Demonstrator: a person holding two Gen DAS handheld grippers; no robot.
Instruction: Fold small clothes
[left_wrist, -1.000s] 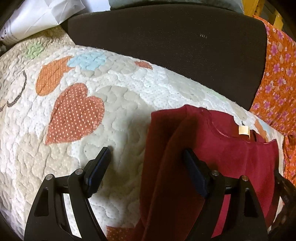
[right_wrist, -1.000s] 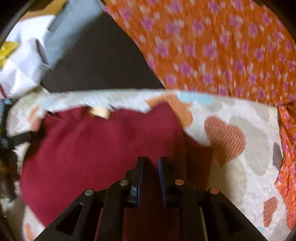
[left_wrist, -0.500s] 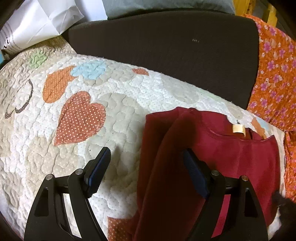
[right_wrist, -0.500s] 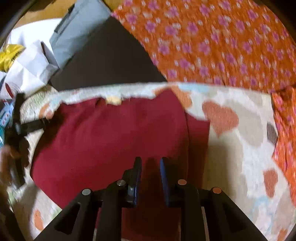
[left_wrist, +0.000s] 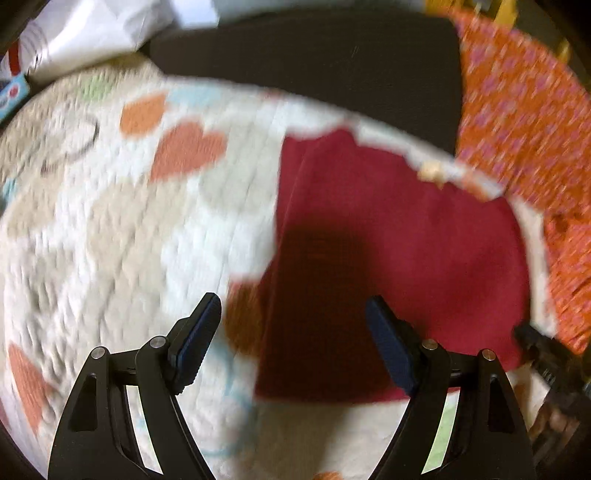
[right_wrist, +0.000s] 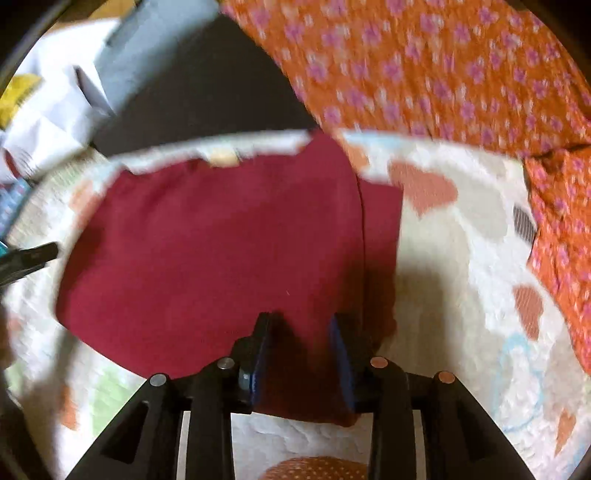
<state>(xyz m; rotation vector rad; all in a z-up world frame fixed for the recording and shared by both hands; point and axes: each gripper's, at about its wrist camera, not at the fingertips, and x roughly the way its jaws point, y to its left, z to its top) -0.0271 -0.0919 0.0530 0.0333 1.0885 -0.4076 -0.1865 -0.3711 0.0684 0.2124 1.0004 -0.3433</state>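
Right claw (right_wrist: 301, 332) had spread from its earlier pinch, freeing the maroon shirt (right_wrist: 221, 236) onto the quilt (right_wrist: 461, 229); left claw (left_wrist: 291, 325) hung released, so we judged that fold laid.

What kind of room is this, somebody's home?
Probably a home, perhaps a bedroom or living room. A quilted cover with heart patches serves as the folding surface, a dark red garment lies on it, and an orange floral cloth lies beside it.
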